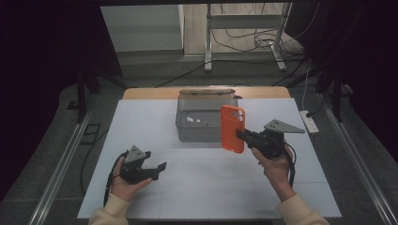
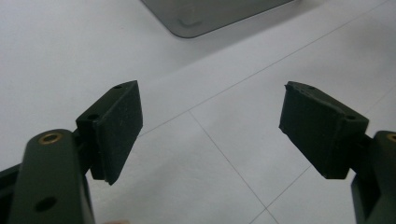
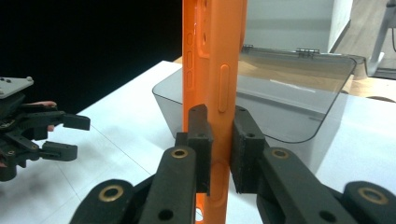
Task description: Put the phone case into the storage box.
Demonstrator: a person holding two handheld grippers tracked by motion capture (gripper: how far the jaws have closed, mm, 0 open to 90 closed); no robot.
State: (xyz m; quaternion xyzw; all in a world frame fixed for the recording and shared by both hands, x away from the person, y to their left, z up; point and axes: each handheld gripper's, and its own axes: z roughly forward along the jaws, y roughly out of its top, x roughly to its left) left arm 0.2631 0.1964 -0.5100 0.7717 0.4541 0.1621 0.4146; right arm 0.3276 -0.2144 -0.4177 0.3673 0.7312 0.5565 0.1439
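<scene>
An orange phone case [image 1: 233, 128] is held upright above the white table [image 1: 141, 126], in front of a clear grey plastic box [image 1: 199, 117]. My right gripper [image 1: 242, 136] is shut on the case's side edge; in the right gripper view both pads clamp the orange phone case [image 3: 219, 70] edge-on, at my right gripper [image 3: 220, 140]. The box [image 3: 289, 93] stands behind it with its lid open. My left gripper [image 1: 159, 171] rests low at the table's near left, open with nothing between its fingers. In the left gripper view my left gripper [image 2: 210, 126] has its jaws wide apart over bare table.
The clear box's corner [image 2: 196, 18] lies ahead of the left gripper. A wooden strip [image 1: 150, 93] runs along the table's far edge. A power strip [image 1: 309, 122] lies off the right side. Cables and a metal stand [image 1: 244, 23] are on the floor beyond.
</scene>
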